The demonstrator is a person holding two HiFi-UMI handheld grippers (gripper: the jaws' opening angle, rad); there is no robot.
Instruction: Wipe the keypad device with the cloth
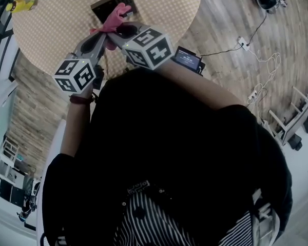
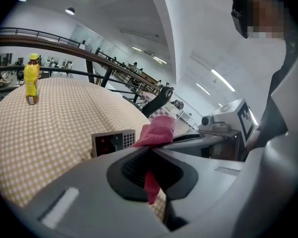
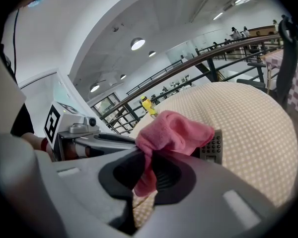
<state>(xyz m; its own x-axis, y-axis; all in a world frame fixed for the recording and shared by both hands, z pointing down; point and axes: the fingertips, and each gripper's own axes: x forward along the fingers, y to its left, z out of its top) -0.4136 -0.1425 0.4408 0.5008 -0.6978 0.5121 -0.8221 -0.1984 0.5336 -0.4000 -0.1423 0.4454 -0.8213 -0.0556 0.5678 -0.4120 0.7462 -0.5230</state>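
The keypad device [image 1: 113,4] is a dark box with a grey number pad, lying on the round checkered table [image 1: 56,24]. It also shows in the left gripper view [image 2: 111,143] and, partly hidden by the cloth, in the right gripper view [image 3: 212,147]. The pink cloth [image 1: 115,17] is bunched up just in front of the device, above the table. My left gripper [image 2: 150,155] and my right gripper [image 3: 150,162] are both shut on it, one from each side. In the head view the left gripper [image 1: 103,34] and right gripper [image 1: 124,31] meet tip to tip at the cloth.
A yellow bottle [image 1: 20,5] stands at the table's far left edge. A small dark unit with a lit screen [image 1: 187,59] sits beside the table on the right. Cables and a power strip [image 1: 256,94] lie on the wooden floor. A dark chair [image 2: 159,100] stands beyond the table.
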